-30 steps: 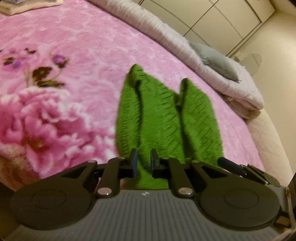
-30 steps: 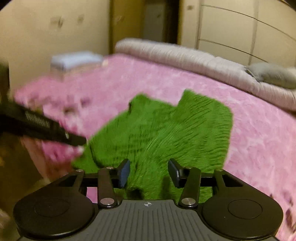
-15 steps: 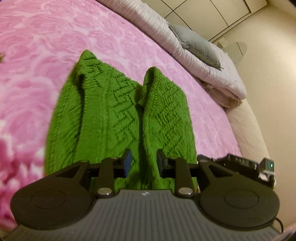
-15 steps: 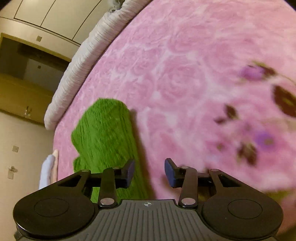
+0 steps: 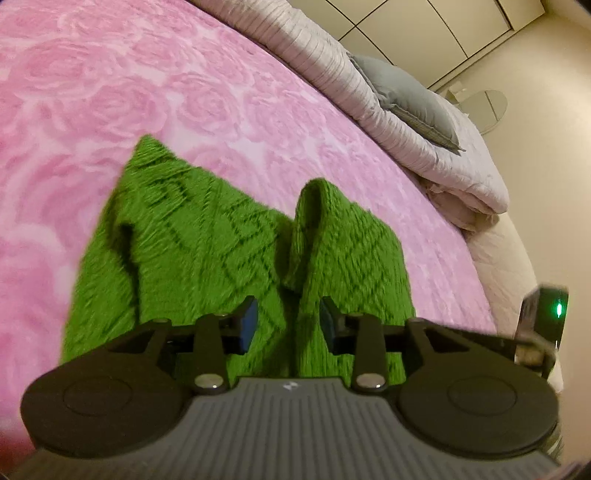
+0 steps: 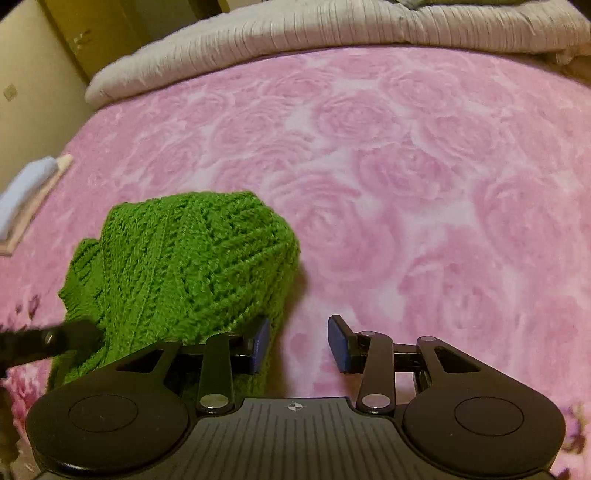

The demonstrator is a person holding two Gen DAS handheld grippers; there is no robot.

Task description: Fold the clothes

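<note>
A green knit garment (image 5: 207,251) lies partly folded on the pink rose-patterned blanket (image 5: 110,92), two folded flaps meeting in a raised ridge. My left gripper (image 5: 288,325) hovers at its near edge. The jaws are opening, with the ridge of knit between the blue pads and not pressed by them. In the right wrist view the garment (image 6: 184,266) bulges up at the lower left. My right gripper (image 6: 300,343) is open over bare blanket just right of it, its left finger (image 6: 260,341) at the knit's edge. A black part of the left gripper (image 6: 44,341) shows on the far side.
A rolled grey quilt (image 5: 406,140) with a grey pillow (image 5: 413,99) runs along the bed's far edge, before wardrobe doors (image 5: 443,22). A folded white and cream stack (image 6: 26,199) lies at the bed's left edge. The bed's rim drops off at the right (image 5: 509,266).
The left gripper's jaws have opened wider and it has slid along the garment's near edge. The right gripper has rolled and swung from over the garment to the blanket beside it.
</note>
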